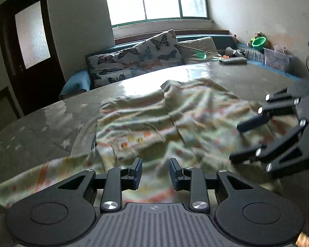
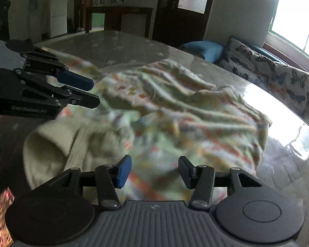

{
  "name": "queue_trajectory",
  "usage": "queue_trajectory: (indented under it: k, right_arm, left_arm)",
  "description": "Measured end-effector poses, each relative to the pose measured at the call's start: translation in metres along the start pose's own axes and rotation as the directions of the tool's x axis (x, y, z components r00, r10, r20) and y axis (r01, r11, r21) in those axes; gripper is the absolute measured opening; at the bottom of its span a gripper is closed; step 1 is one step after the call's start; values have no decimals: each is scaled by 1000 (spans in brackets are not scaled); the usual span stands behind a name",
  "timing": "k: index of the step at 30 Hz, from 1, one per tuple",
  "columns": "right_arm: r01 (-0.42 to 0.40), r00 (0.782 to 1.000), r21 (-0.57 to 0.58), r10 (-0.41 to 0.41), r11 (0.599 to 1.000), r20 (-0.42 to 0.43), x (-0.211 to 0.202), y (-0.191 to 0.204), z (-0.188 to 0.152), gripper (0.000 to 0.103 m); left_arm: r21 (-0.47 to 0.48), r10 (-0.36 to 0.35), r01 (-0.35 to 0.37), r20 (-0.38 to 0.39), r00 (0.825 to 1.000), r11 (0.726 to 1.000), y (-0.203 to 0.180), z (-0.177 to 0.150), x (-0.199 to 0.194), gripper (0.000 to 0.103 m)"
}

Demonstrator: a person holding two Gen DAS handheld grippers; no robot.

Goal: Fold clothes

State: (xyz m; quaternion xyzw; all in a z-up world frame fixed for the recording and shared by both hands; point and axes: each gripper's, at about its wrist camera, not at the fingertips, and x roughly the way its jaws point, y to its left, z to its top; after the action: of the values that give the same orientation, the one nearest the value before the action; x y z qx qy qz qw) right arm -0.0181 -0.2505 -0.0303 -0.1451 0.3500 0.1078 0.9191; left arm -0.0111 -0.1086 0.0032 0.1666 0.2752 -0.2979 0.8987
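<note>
Left gripper: jaws parted, holding nothing; patterned garment directly beneath, spreading toward 12 o'clock.
Right gripper: jaws wide, holding nothing; same garment running to 1 o'clock, rumpled on the table.
Cream cloth: at 10 o'clock beside it.
Butterfly cushions: beyond the table, no obstruction.

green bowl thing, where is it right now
In the left wrist view the green bowl sits far back on the right, on the blue bench by the wall, next to a brown soft toy, beyond the table.
</note>
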Motion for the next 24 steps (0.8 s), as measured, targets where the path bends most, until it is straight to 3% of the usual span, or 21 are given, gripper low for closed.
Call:
queue_trajectory:
  k: [6, 10, 19, 24]
  right_arm:
    - [23, 999, 100, -26, 995, 27, -20, -1, -10, 53]
    - [45, 999, 108, -47, 993, 12, -23, 4, -22, 53]
    - [80, 996, 203, -86, 976, 24, -37, -1, -40, 59]
    - [111, 991, 215, -124, 970, 48, -47, -3, -51, 75]
  left_arm:
    - [-5, 15, -15, 2, 1000, 1000, -4, -13, -3, 32]
    - [3, 30, -30, 14, 999, 1000, -7, -16, -6, 32]
    - [-61, 43, -42, 25, 999, 997, -2, -21, -12, 41]
    - [-136, 73, -67, 36, 997, 988, 11, -25, -23, 47]
